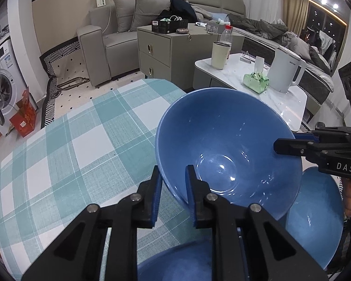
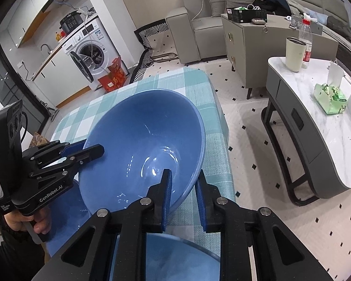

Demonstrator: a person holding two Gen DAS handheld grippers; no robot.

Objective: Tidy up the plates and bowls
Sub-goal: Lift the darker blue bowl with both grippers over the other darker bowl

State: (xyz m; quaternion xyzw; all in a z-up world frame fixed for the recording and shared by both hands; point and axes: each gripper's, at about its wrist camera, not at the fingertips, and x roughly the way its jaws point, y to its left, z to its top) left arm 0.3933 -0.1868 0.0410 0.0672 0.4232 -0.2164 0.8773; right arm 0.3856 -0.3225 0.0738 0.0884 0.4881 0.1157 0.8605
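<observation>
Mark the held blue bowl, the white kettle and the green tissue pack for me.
held blue bowl (image 1: 222,138): left wrist view, inner wall.
white kettle (image 1: 284,70): left wrist view, body.
green tissue pack (image 2: 331,101): right wrist view, top.

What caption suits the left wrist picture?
Both grippers, left gripper and right gripper, clamp a blue bowl's rim above the checked tablecloth.

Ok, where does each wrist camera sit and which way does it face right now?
Left wrist: on the left tongs, facing down over the large blue bowl toward the sofa; right tongs enter from the right.
Right wrist: on the right tongs, facing the same bowl; left tongs and a hand show.
Shared: bowl, checked tablecloth, both tongs clamped on opposite rims.
</observation>
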